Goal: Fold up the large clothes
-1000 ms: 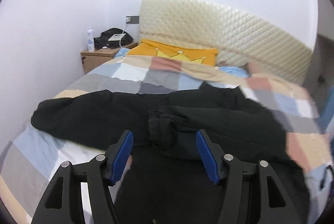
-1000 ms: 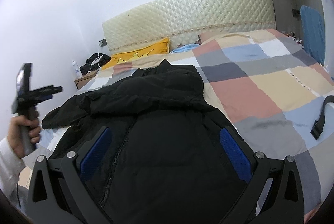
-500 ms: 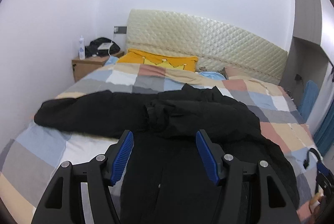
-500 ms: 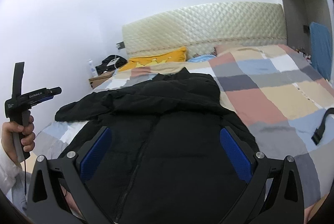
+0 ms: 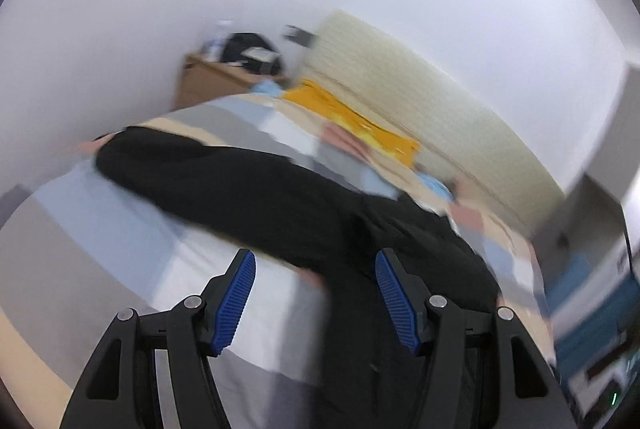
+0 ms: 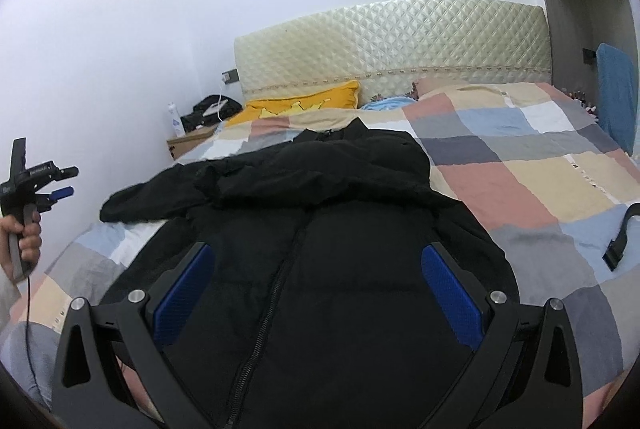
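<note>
Right gripper (image 6: pixel 316 293): jaws wide apart, empty, above black jacket (image 6: pixel 320 249) | Left gripper (image 5: pixel 314 299): jaws spread, empty, over the sleeve | Jacket: front up on checked bedspread (image 6: pixel 540 165), collar far.

The whole left wrist view is smeared by motion – the black jacket (image 5: pixel 280 197) is reduced to a dark band, and the items on the nightstand (image 5: pixel 208 79) cannot be told apart. In the right wrist view the jacket's hem is cut off by the lower edge behind the right tongs (image 6: pixel 316 289), and part of the checked quilt (image 6: pixel 520 157) is hidden beneath the jacket. The left tongs (image 6: pixel 60 185) are seen small at the left edge – the gap between their tips cannot be judged there, and the hand (image 6: pixel 24 237) holding them is cropped
</note>
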Available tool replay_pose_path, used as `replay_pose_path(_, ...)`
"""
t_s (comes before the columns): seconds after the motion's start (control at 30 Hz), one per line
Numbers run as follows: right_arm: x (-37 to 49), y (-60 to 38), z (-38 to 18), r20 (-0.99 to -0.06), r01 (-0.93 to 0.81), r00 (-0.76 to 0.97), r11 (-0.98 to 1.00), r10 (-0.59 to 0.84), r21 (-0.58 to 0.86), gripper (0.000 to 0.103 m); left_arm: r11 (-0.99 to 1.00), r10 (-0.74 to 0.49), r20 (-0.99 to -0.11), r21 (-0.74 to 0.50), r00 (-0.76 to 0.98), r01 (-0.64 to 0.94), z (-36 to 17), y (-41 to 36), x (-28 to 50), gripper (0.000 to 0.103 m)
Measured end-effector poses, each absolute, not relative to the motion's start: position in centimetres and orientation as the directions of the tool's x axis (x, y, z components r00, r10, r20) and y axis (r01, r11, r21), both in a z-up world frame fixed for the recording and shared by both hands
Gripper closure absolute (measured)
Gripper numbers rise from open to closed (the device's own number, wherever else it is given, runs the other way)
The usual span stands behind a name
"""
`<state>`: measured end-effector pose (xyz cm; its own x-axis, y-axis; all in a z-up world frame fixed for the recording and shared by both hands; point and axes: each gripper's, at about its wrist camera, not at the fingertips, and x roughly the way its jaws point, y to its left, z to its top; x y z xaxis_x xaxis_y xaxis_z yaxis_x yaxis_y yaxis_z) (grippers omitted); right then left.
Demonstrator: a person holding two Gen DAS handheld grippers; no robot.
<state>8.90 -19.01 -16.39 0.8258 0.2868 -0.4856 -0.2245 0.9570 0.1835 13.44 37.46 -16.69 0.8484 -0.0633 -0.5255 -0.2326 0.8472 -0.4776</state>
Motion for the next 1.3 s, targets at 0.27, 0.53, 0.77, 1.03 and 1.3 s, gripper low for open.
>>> replay_pose_path(0.27, 9.3, -17.7, -17.2, -0.505, -0.187, 0.832, 0.973, 0.231, 0.137, 0.000, 0.817, -0.010, -0.632, -0.451, 0.775, -0.358, -20.2, 46.3, 17.4, 0.041)
replay_pose_path(0.53, 10.2, -17.2, -18.6, -0.581, -0.147, 0.791, 0.981, 0.192, 0.124, 0.000, 0.670, 0.030, -0.672, -0.535, 0.740, -0.514, -26.2, 51.8, 19.0, 0.034)
replay_pose_path(0.77, 10.7, -16.2, -19.8, -0.632, -0.099, 0.764, 0.991, 0.132, 0.087, 0.000, 0.554, -0.059, -0.667, -0.641, 0.743, -0.531, -33.0, 56.3, 21.2, 0.034)
replay_pose_path(1.03, 12.7, -14.5, -20.4, -0.658, -0.078, 0.744, 0.994, 0.113, 0.082, 0.000, 0.474, -0.086, -0.591, -0.732, 0.802, -0.489, -36.2, 60.3, 24.7, 0.034)
replay_pose_path(1.3, 13.9, -15.1, -21.1, -0.658, -0.017, 0.748, 0.994, 0.085, 0.110, 0.000, 0.387, -0.055, -0.567, -0.771, 0.822, -0.506, -38.1, 63.8, 28.7, 0.037)
